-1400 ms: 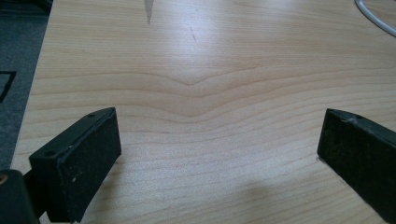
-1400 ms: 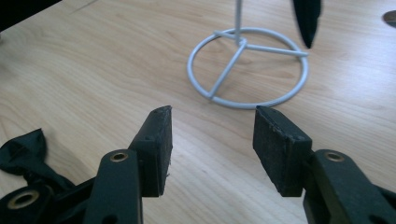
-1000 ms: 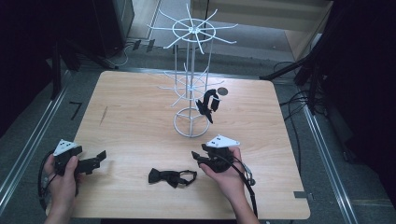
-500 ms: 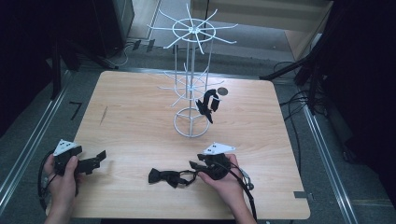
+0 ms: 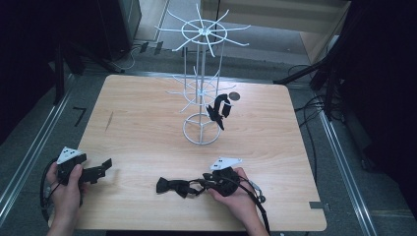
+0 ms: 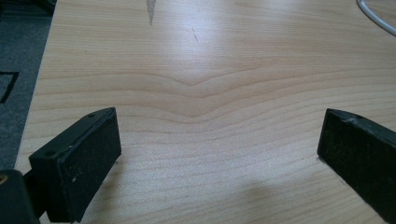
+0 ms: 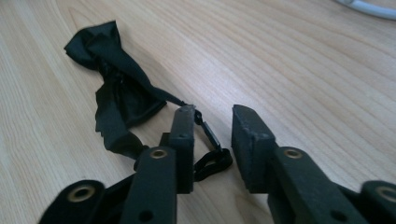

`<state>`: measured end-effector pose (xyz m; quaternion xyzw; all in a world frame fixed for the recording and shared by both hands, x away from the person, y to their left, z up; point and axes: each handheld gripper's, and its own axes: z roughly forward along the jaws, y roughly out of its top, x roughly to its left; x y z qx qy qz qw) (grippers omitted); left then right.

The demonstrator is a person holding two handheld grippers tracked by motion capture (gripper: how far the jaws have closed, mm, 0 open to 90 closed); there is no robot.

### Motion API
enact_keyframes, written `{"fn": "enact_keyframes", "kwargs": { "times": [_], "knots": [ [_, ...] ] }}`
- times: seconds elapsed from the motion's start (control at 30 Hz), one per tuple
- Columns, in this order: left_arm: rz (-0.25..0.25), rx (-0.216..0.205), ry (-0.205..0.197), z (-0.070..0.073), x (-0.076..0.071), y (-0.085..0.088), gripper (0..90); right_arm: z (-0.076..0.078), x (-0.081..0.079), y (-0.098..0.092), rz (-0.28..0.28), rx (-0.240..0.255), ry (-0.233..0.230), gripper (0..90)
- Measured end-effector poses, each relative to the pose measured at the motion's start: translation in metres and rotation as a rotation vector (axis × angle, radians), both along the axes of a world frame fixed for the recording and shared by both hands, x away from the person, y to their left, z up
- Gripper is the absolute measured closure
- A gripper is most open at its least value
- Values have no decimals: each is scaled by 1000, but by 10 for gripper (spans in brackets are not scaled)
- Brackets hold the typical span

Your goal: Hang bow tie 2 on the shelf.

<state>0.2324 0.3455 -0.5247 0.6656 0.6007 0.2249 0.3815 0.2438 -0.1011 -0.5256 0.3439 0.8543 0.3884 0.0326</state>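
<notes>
Black bow tie (image 5: 177, 186) flat on the surface (image 5: 147, 128), just in front of the white wire stand (image 5: 200, 129), toward the person. Right tongs (image 7: 212, 122) have just been closing, strap clasp between the jaws, gap left, not yet clamped. Left tongs (image 6: 217, 140) spread wide, nothing held, well left of the stand. Advice: centre the clasp between pads, pinch fully, then lift slowly.
</notes>
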Motion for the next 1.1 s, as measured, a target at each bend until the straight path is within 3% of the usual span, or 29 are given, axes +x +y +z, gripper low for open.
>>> {"fn": "enact_keyframes", "kwargs": {
  "times": [0.23,0.33,0.4,0.77,0.97,1.1],
  "knots": [
    [1,-2,0,0,0,0,0,-4,-2,5,11,-48,-20,796],
    [0,0,1,0,0,0,0,-5,-3,7,11,-72,-46,880],
    [0,1,0,0,0,0,0,-4,-3,7,13,-73,-46,888],
    [2,0,0,0,0,0,0,12,-7,-2,-45,18,-177,897],
    [2,-1,0,0,0,0,0,17,-9,-1,-48,35,-223,897],
    [2,0,1,0,0,0,0,25,-12,-4,-82,61,-276,898]
  ]
}}
